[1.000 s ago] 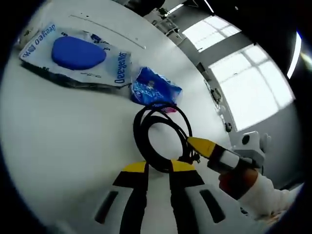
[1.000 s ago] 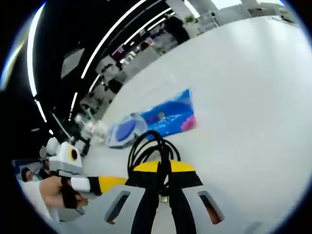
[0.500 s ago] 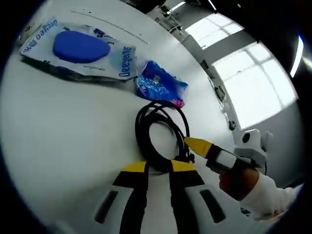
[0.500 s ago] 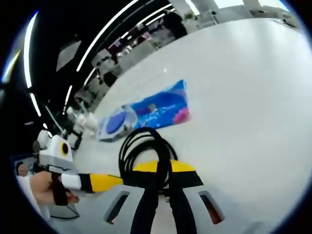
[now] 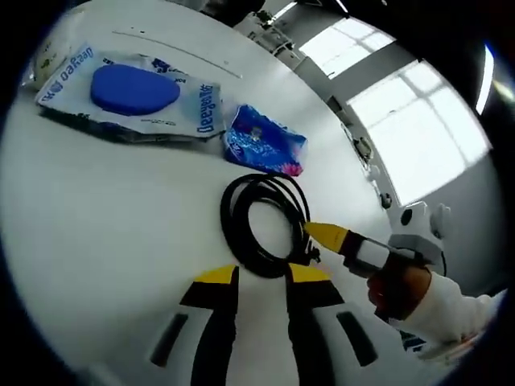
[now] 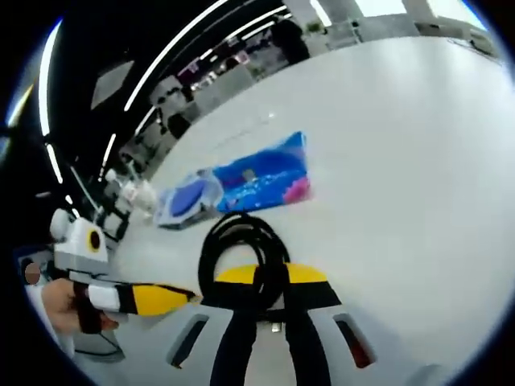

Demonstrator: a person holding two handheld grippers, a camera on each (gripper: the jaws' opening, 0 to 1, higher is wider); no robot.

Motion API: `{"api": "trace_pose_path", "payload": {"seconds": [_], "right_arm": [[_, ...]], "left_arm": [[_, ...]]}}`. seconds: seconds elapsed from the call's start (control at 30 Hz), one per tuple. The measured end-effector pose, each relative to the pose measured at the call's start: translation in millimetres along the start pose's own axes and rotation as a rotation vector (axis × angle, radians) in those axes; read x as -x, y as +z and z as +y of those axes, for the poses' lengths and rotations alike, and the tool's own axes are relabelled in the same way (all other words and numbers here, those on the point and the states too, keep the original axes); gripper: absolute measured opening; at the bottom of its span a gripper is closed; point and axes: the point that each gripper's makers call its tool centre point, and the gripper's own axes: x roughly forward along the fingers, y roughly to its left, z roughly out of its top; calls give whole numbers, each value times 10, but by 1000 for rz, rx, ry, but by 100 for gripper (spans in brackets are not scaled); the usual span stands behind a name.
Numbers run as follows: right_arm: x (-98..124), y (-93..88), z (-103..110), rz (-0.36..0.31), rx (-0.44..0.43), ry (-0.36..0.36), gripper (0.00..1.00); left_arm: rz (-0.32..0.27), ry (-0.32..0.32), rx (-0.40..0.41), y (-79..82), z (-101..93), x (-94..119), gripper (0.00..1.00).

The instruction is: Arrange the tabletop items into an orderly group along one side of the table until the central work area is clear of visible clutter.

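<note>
Cable coil [image 5: 261, 225] has slid a bit nearer the blue wet-wipe pack [image 5: 130, 90] and small blue pouch [image 5: 264, 141] on the white table [image 5: 105, 233]. R gripper [image 6: 269, 277] pinches coil's near edge; L gripper [image 5: 261, 277] spread, empty. Coil looks floppy, light; grab bundled strands tog.

Each handheld gripper, left gripper [image 5: 261, 277] and right gripper [image 6: 269, 276], has two black jaws with yellow tips on a white body with dark slots; the person's sleeve [image 5: 455, 310] is white.
</note>
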Motion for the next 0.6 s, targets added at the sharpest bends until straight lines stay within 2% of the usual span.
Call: {"api": "trace_pose_path", "payload": {"seconds": [0.13,0.33,0.47,0.6], "right_arm": [[56,39,12,-6,54,11,30],[171,46,68,1,103,46,45],[292,15,109,10,125,74,51],[407,-7,131,15,124,96,53]], "left_arm": [[-13,33,-72,43,91,78,35],[-45,49,-170,114,215,321,50],[-59,87,-241,148,441,580,54],[-88,134,-229,175,705,832,58]]}}
